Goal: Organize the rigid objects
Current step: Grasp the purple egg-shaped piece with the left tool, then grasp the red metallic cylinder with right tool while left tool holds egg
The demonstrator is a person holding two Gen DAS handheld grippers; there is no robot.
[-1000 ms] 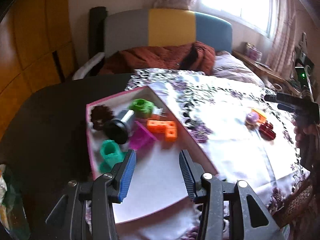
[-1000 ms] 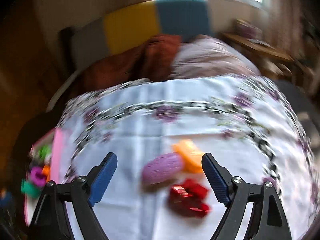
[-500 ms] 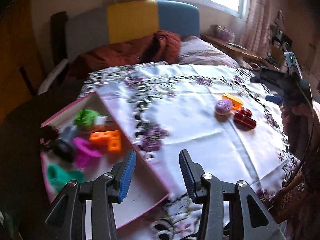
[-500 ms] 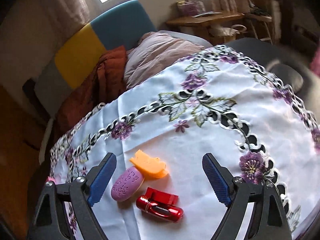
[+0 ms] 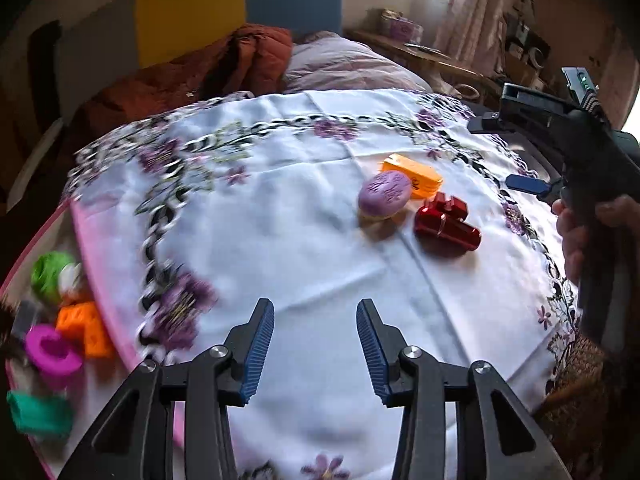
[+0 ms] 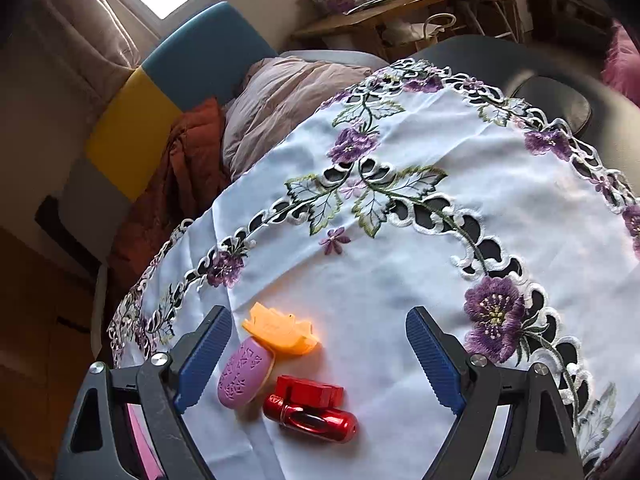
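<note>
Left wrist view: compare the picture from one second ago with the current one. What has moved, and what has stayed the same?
The left gripper has swung right, away from the pink tray, which has slid to the left edge of view, toward the purple oval piece, orange piece and red piece. Nothing was grasped or released. Both grippers stayed open and empty, the three pieces kept their places on the tablecloth, and the right gripper hovers over them.

Left gripper (image 5: pixel 316 344) level, blue-padded jaws parted and empty. Right gripper (image 6: pixel 318 360) spread wider, also empty, gripped by a hand (image 5: pixel 580 236) ahead and right of the left claw.
</note>
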